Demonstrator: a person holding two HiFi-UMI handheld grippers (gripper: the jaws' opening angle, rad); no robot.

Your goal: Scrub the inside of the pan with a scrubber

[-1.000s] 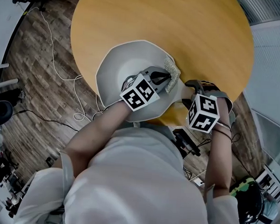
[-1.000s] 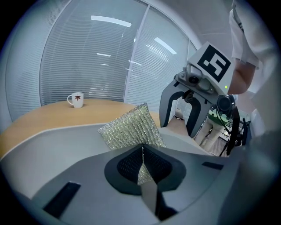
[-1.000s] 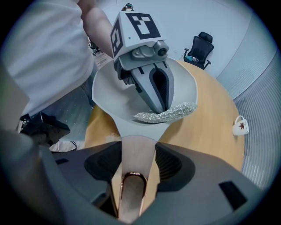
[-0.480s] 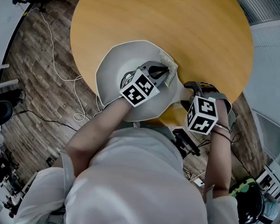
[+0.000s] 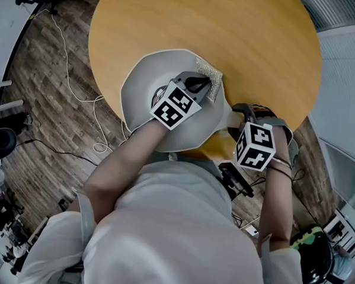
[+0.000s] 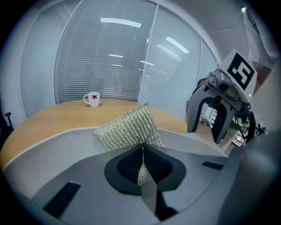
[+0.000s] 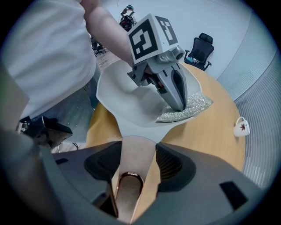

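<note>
**Obs:** Status of both grips?

**Op:** The left hand-held gripper [image 5: 199,85] has its jaws pressed together on a corner of the silver mesh scrubber [image 6: 129,128], and the rest of the pad fans out ahead of the tips. My right hand-held gripper [image 5: 244,111] is clamped on the pan handle [image 7: 135,154], steadying it.

**Obs:** Where is the scrubber against the pan?

**Op:** It is at the far-right wall of the pale pan [image 5: 140,89], riding up on the rim. Part of the mesh sticks out past the rim over the worktop [image 5: 248,35].

**Obs:** Progress?

**Op:** I judge it to be mid-scrub. The inside shows no soil or suds, so I cannot log what has been covered. From the pad's place, I take the floor and the left wall as left to do.

**Obs:** Edges and room?

**Op:** The pan sits at the near edge of the round worktop. Its near side and handle appear to overhang toward me, so a hard push outward could tip it. That makes the right grip matter. Beyond the pan the worktop is open wood. Only a white mug [image 6: 92,99] stands there, well apart at the far side. Inside, the left half of the bowl is open for sweeping. The two hand-held grippers sit near each other by the handle root, so strokes that way need care.
</note>
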